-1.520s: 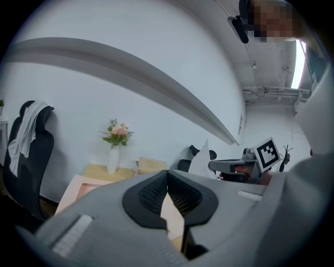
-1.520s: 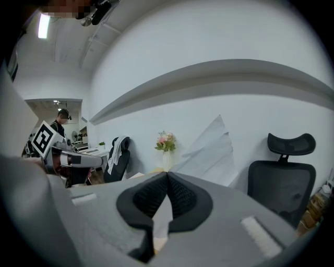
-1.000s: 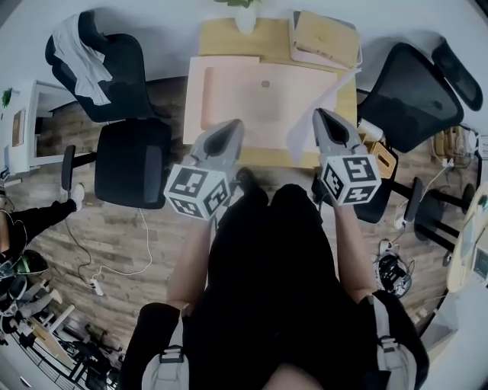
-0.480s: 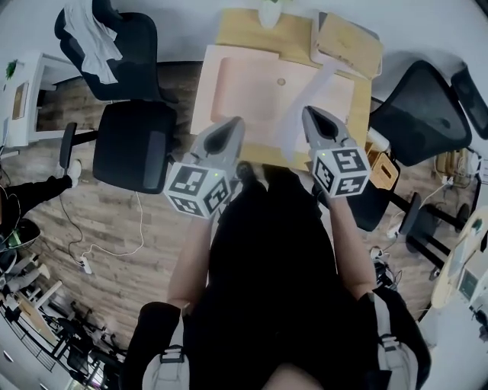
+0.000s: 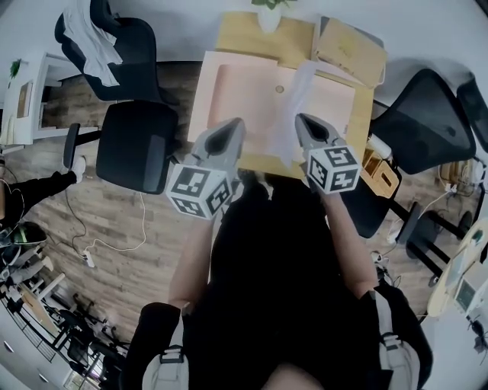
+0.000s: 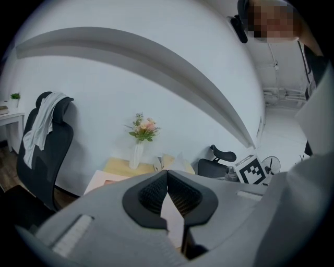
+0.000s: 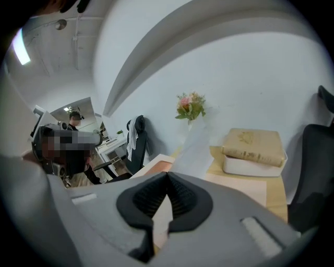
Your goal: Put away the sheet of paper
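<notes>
The white sheet of paper (image 5: 296, 107) hangs in the air over the pink mat (image 5: 244, 87) on the wooden desk (image 5: 252, 34). My right gripper (image 5: 299, 120) is shut on its near lower edge. In the right gripper view the sheet (image 7: 195, 146) rises from between the closed jaws of my right gripper (image 7: 167, 177) toward the vase. My left gripper (image 5: 231, 126) hovers over the desk's near edge, left of the sheet, with its jaws together and nothing in them; the left gripper view shows my left gripper (image 6: 167, 174) with pads meeting at the tip.
A flat box with a wooden lid (image 5: 351, 44) sits at the desk's back right, and a vase of flowers (image 5: 268, 15) stands at the back edge. Black office chairs stand to the left (image 5: 136, 152) and the right (image 5: 427, 114). Cables lie on the wooden floor.
My right gripper has carried the sheet leftward, from the desk's right edge to over the mat. The left gripper has stayed where it was.
</notes>
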Demonstrator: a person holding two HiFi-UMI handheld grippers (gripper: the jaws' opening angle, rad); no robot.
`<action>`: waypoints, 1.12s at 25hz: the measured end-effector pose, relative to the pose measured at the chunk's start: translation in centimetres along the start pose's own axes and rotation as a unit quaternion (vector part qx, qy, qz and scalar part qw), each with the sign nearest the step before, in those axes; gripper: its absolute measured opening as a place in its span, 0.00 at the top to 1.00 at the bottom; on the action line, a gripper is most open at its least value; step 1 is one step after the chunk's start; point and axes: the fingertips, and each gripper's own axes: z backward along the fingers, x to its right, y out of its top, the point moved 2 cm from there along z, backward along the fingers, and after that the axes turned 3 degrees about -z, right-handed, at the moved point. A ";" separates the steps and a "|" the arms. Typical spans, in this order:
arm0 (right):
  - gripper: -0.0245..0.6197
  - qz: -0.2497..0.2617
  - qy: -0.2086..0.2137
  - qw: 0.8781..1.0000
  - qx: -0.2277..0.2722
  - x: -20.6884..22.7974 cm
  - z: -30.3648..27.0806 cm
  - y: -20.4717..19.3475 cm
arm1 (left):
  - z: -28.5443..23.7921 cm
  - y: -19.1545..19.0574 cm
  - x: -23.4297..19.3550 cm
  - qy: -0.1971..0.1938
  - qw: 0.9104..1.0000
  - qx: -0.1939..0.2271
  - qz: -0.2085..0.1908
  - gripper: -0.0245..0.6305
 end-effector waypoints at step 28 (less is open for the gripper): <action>0.96 -0.056 -0.010 0.991 -0.118 11.7 -2.1 -7.3 | -5.0 0.5 1.2 0.073 0.997 0.004 0.002 0.95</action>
